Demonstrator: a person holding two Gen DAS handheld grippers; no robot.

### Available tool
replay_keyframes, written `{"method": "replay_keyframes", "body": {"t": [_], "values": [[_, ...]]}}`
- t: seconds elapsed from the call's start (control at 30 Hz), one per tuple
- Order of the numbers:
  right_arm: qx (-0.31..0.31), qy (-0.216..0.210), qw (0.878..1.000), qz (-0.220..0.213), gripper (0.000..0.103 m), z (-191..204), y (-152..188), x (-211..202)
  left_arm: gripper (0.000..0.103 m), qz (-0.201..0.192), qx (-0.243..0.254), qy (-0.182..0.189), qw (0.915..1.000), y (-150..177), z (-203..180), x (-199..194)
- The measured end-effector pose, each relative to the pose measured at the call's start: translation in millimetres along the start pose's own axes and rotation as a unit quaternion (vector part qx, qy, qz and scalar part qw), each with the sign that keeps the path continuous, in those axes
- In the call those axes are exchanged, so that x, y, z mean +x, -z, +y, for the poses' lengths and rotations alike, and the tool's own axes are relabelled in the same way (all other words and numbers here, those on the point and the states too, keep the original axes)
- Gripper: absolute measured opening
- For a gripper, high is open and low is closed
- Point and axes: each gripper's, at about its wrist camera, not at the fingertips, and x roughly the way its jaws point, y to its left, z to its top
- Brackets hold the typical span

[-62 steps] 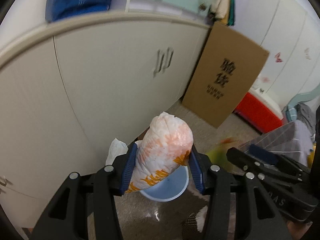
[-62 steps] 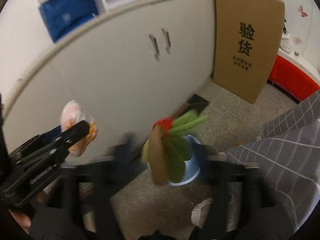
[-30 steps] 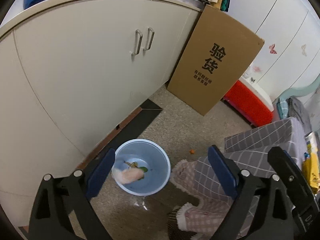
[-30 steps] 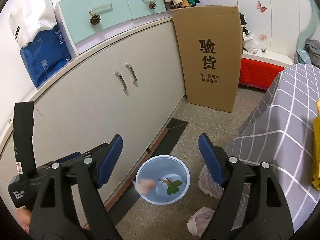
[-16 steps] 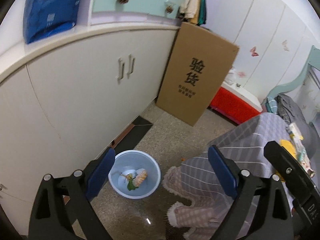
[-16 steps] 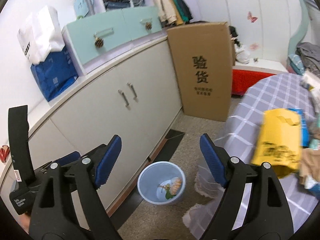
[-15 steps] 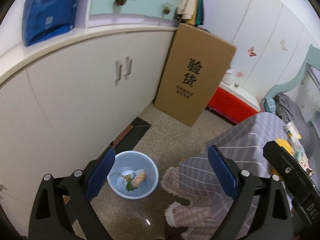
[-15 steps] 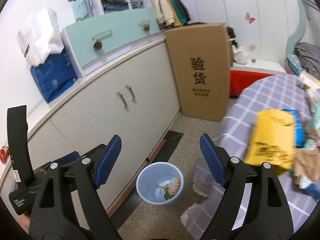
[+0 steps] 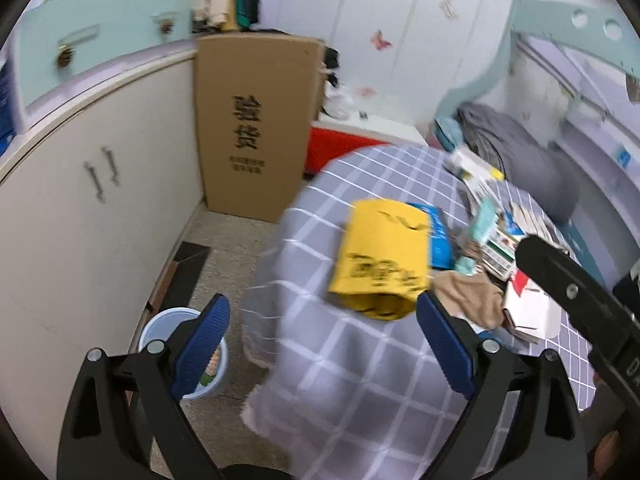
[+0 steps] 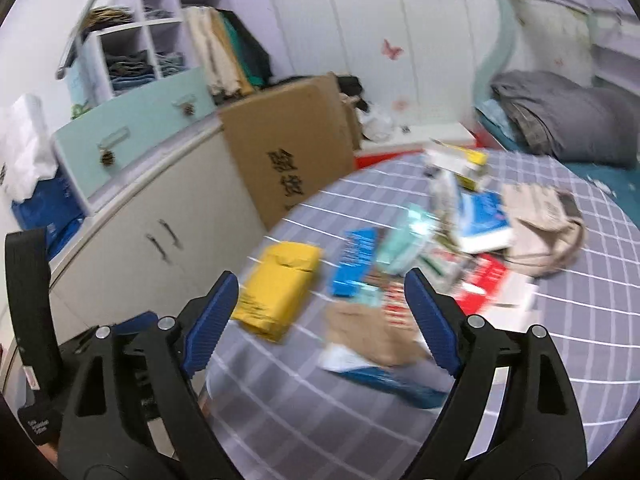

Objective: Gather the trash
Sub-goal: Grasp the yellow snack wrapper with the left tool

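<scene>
My left gripper (image 9: pixel 323 318) stands open and empty above the near edge of a table under a grey checked cloth (image 9: pixel 360 392). A yellow packet (image 9: pixel 380 260) lies just beyond its fingertips. The light blue bin (image 9: pixel 160 330) sits on the floor at lower left, half hidden by the left finger, with scraps inside. My right gripper (image 10: pixel 321 292) is opening, with nothing between its jaws, and hovers over the same table (image 10: pixel 580 360). Below it lie the yellow packet (image 10: pixel 280 288), a blue packet (image 10: pixel 352 268), a beige crumpled piece (image 10: pixel 368 340) and a red-and-white box (image 10: pixel 484 280). The picture is blurred.
A tall cardboard box (image 9: pixel 252 128) leans on the cream cabinet (image 9: pixel 80 232) left of the table. A red box (image 9: pixel 340 148) stands behind it. Grey bedding (image 9: pixel 520 148) lies on a bed past the table. The other gripper's body (image 9: pixel 580 304) crosses the right edge.
Both views have swung up and to the right, from the bin on the floor to the cluttered table. The bin has slid to the lower left or out of view. Both grippers stay empty.
</scene>
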Motion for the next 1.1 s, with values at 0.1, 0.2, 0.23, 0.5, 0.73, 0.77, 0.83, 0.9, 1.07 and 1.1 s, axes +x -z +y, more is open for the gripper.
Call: {"method": "replay_keyframes", "body": {"t": [0.1, 0.2, 0.23, 0.5, 0.73, 0.77, 0.83, 0.9, 1.07, 1.1], "values": [[0.01, 0.014, 1.0, 0.01, 0.084, -28, 0, -1, 0.092, 0.007, 0.016, -0.005, 0.9998, -3, -18, 13], [0.02, 0.023, 0.999, 0.014, 0.084, -47, 1, -2, 0.092, 0.005, 0.036, -0.023, 0.9991, -7, -37, 23], [0.024, 0.025, 0.999, 0.016, 0.084, -53, 1, -1, 0.092, 0.006, 0.039, -0.025, 0.9989, -10, -38, 26], [0.013, 0.021, 0.999, 0.037, 0.084, -61, 3, 11, 0.04, 0.024, 0.044, -0.035, 0.9981, -10, -38, 37], [-0.064, 0.028, 0.995, 0.074, 0.071, -28, 15, 31, 0.035, -0.022, 0.019, -0.019, 0.9994, -5, -26, 6], [-0.07, 0.029, 0.994, 0.079, 0.068, -25, 17, 34, 0.035, -0.026, 0.016, -0.018, 0.9994, -5, -23, 3], [-0.082, 0.031, 0.991, 0.097, 0.064, -18, 21, 44, 0.035, -0.03, 0.01, -0.013, 0.9994, -5, -18, -3], [-0.091, 0.038, 0.989, 0.109, 0.034, -13, 24, 52, 0.035, -0.03, 0.003, -0.005, 0.9995, -4, -13, -7], [-0.109, 0.042, 0.987, 0.106, 0.006, -5, 23, 50, 0.035, -0.038, -0.004, -0.001, 0.9993, 0, -3, -19], [-0.102, 0.036, 0.99, 0.095, 0.005, -6, 19, 42, 0.035, -0.04, -0.006, 0.001, 0.9992, 0, -2, -22]]}}
